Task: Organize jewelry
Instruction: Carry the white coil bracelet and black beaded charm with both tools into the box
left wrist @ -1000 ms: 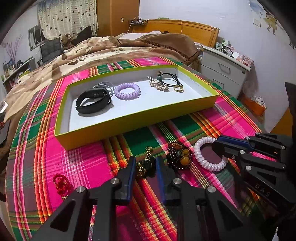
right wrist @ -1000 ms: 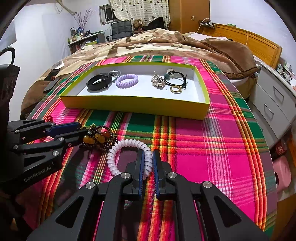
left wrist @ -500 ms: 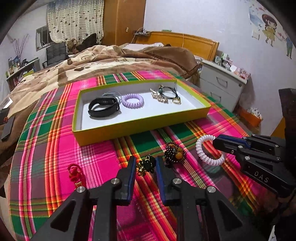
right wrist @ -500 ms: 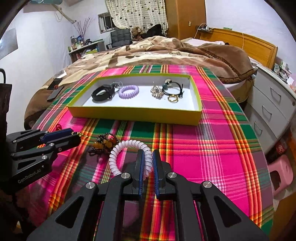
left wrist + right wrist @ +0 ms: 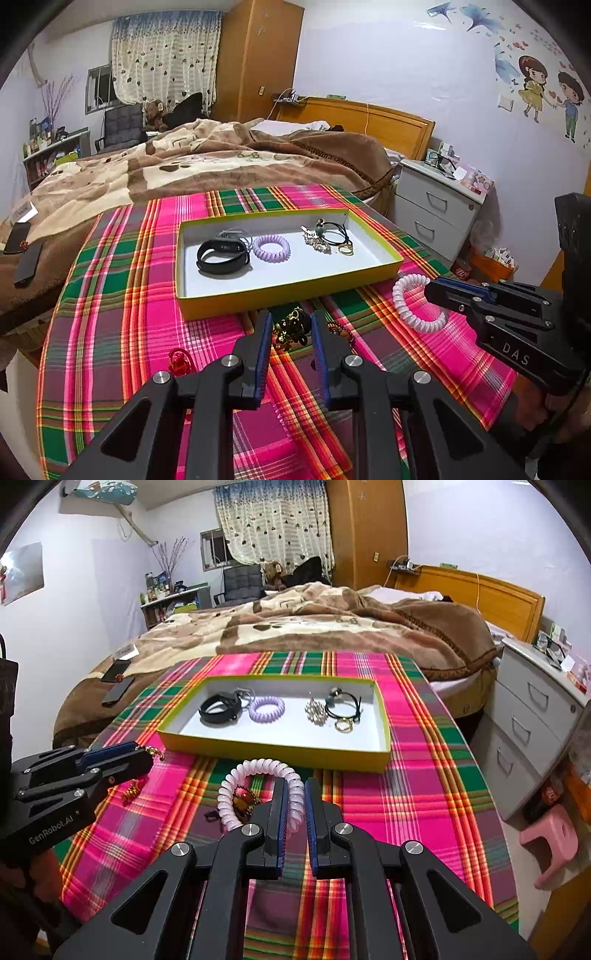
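A yellow tray (image 5: 280,295) (image 5: 273,747) on the plaid cloth holds a black band (image 5: 221,255), a lilac coil tie (image 5: 271,247), a silver clip, a black cord and a gold ring (image 5: 343,725). My left gripper (image 5: 290,332) is shut on a dark beaded gold ornament (image 5: 293,328) and holds it above the cloth, in front of the tray. My right gripper (image 5: 295,801) is shut on a white coil bracelet (image 5: 255,775) (image 5: 413,306), lifted off the cloth. A beaded amber brooch (image 5: 242,799) lies on the cloth, seen through the bracelet's loop.
A red knotted charm (image 5: 180,360) lies on the cloth left of my left gripper. A bed with a brown blanket (image 5: 207,162) is behind the table, grey drawers (image 5: 532,716) to the right, a pink stool (image 5: 550,845) on the floor.
Both grippers have risen and pulled back from the cloth. The left carries the ornament up, the right carries the white coil bracelet up; the brooch stays on the cloth.
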